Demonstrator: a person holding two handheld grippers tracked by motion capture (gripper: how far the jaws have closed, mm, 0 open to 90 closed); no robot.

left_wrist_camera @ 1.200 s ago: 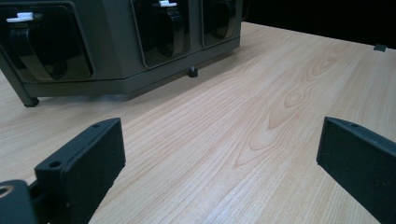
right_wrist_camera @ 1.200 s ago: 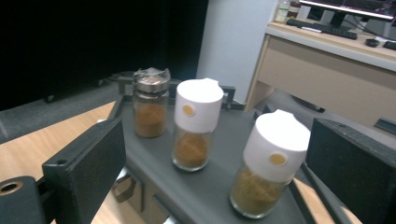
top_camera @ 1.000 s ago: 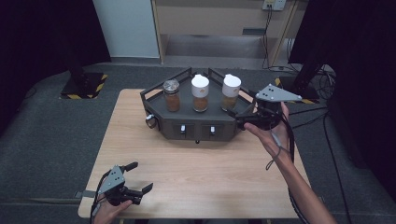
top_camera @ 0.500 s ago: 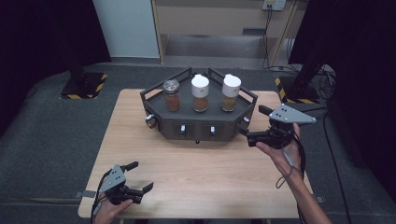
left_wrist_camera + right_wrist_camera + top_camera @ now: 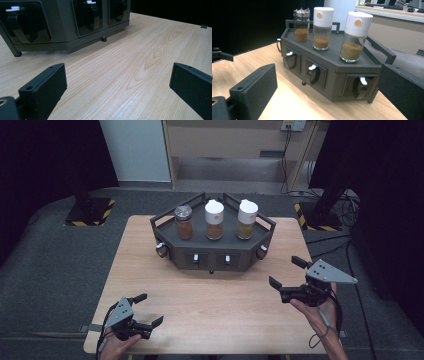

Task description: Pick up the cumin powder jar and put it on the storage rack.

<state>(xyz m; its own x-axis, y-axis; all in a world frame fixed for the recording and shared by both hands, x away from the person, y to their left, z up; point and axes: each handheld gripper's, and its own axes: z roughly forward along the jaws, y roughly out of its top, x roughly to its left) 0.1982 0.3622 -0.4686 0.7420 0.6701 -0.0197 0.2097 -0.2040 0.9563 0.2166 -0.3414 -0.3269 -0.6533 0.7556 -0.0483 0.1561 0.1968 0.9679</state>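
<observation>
my right gripper (image 5: 283, 276) hangs off the right front corner of the dark rack (image 5: 215, 256), near it but clear of it, jaws wide with nothing between them. those jaws have just been opening further. a hand (image 5: 317, 312) grips it from below, with the grey three-cornered plate on top.

from the right gripper view the rack sits just ahead between my two black jaws, slightly tilted in the picture. three jars stand on its top shelf, none touching another: a clear jar with a crinkled metal cap (image 5: 301, 25) at the far left, a white-capped jar (image 5: 322, 25) in the middle, and another white-capped jar (image 5: 355, 37) nearest me. all three hold brown powder in the lower part. each white cap carries a small orange dot; i can read no writing, brand or label on any jar or on the rack. the rack's front has recessed pockets with white-tipped levers (image 5: 312, 67).

my left gripper (image 5: 146, 312) is low at the near left corner of the wooden table (image 5: 140, 265), well apart from the rack, jaws spread wide and empty. in the left gripper view i see bare wood grain between the jaws, with the rack's base and one small foot (image 5: 103, 39) beyond.

the table top carries no markings. yellow and black hazard striping (image 5: 105, 209) shows on a floor stand past the table's far left corner.
</observation>
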